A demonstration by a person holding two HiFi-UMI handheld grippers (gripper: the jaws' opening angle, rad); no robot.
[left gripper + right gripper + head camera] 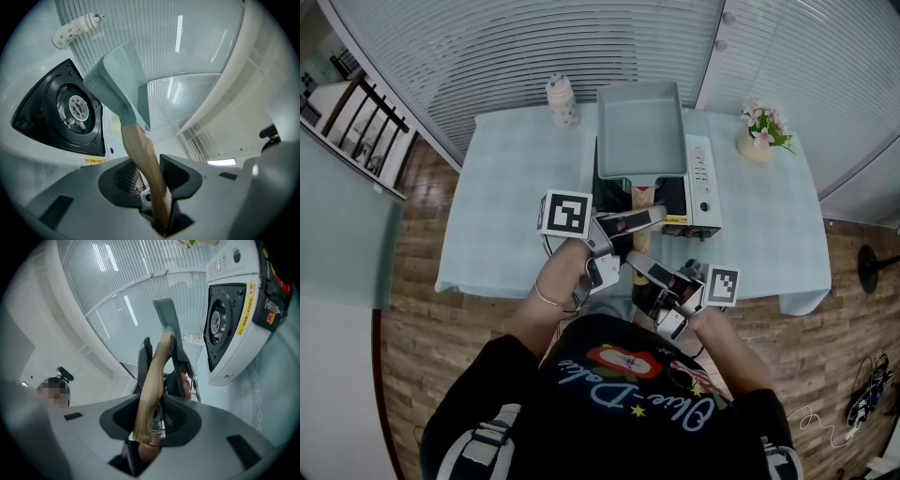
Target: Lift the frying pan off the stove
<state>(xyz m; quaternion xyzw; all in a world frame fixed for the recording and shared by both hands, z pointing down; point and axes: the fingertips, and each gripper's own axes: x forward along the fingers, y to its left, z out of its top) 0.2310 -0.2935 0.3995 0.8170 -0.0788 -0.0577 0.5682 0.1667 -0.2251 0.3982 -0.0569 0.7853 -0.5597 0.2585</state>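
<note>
Gripping the wooden handle [639,200] one behind the other, the left claw [626,223] and the right claw [643,269] are each clamped on it. The left sits nearer the pan and the right just behind it, toward the handle's end. The frying pan [639,127] (a rectangular grey-blue one) hangs over the stove [701,192] at the centre of the frame. The left gripper view shows the burner [75,108] bare and the pan apart from it, so the lift looks done or nearly so.

The weight is the worry from here. All of the pan lies far out beyond both claws, so the smooth handle could twist or slide between the pads. The far edge could then drop back onto the stove. A swing toward the upper left could knock the bottle [563,101], and one toward the upper right could hit the flower vase [759,139]. Both stand near the stove on the worktop [506,206].
</note>
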